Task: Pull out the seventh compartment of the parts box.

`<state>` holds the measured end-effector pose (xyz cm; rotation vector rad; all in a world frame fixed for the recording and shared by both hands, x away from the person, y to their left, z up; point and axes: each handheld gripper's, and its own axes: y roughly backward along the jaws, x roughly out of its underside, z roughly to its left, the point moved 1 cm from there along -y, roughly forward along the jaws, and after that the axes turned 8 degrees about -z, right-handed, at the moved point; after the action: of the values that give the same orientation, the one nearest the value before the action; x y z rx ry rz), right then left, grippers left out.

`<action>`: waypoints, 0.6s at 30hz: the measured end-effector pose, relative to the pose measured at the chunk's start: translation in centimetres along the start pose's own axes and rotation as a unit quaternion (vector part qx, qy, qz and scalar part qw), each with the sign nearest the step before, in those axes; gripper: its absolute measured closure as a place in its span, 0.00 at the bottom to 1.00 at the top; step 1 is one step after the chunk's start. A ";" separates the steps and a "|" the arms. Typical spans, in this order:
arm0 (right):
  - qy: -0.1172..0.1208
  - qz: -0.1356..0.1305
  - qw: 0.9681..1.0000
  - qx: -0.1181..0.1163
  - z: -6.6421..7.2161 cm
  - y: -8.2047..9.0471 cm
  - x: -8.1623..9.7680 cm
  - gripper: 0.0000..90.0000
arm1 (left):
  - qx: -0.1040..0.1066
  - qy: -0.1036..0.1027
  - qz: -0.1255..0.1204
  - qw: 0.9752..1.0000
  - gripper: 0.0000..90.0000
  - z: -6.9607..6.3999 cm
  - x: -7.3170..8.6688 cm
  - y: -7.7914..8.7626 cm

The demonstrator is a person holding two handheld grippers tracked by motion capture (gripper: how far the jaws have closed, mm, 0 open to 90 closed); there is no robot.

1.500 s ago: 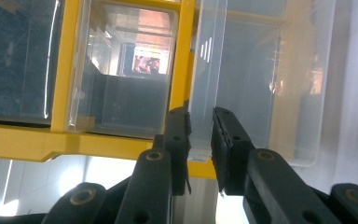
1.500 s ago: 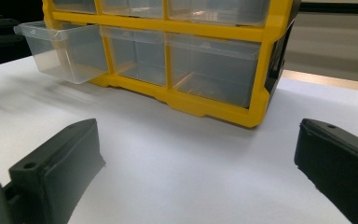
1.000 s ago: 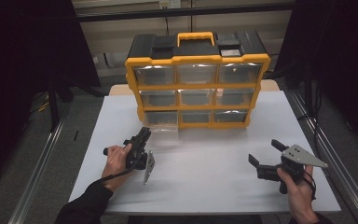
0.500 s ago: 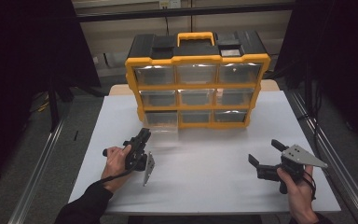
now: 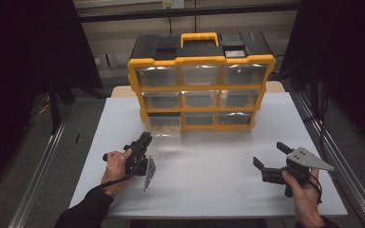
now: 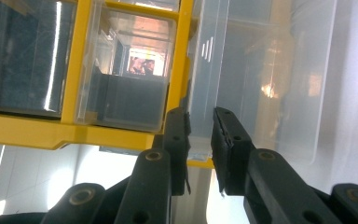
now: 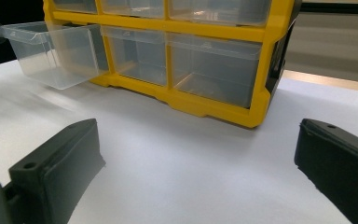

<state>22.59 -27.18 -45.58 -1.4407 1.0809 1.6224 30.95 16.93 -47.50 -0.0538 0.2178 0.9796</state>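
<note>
A yellow and black organizer (image 5: 202, 85) with clear drawers stands at the back of the white table (image 5: 209, 190). Its bottom left drawer (image 5: 164, 124) is pulled out toward me. My left gripper (image 5: 145, 138), rolled on its side, sits at that drawer's front left corner. In the left gripper view the jaws (image 6: 200, 126) stand a narrow gap apart, closed on the clear edge of the drawer (image 6: 261, 93). My right gripper (image 5: 269, 154) hovers low over the table at the front right, open, with nothing between its jaws (image 7: 198, 135). It faces the organizer (image 7: 205, 107) and the drawer (image 7: 51, 56).
Metal rails run along the table's left side (image 5: 43, 166) and right side (image 5: 342, 161), with dark curtains beyond. Bare white tabletop lies between the two grippers and in front of the organizer.
</note>
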 end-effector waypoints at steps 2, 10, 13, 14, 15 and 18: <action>0.001 0.000 1.000 0.000 0.0 0.0 0.0 0.00 | 0.009 -0.014 0.015 1.000 0.85 0.1 -0.1 0.2; -0.002 0.001 1.000 -0.001 0.0 0.0 0.0 0.00 | 0.016 -0.018 0.012 1.000 0.85 0.0 -0.2 0.2; 0.000 0.000 1.000 -0.001 0.0 0.0 0.0 0.00 | 0.021 -0.012 0.015 1.000 0.85 0.0 -0.1 0.2; -0.001 0.001 1.000 -0.001 0.0 0.0 0.0 0.00 | 0.014 0.004 0.000 1.000 0.85 -0.2 0.0 0.0; -0.001 0.001 1.000 -0.002 0.0 0.0 0.0 0.00 | 0.021 -0.007 0.010 1.000 0.85 0.0 0.0 0.1; -0.001 0.001 1.000 -0.001 0.0 0.0 0.0 0.00 | 0.025 -0.003 0.018 1.000 0.84 0.0 0.0 0.3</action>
<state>22.61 -27.22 -45.59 -1.4396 1.0790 1.6268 30.74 17.06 -47.45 -0.0009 0.2377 1.0089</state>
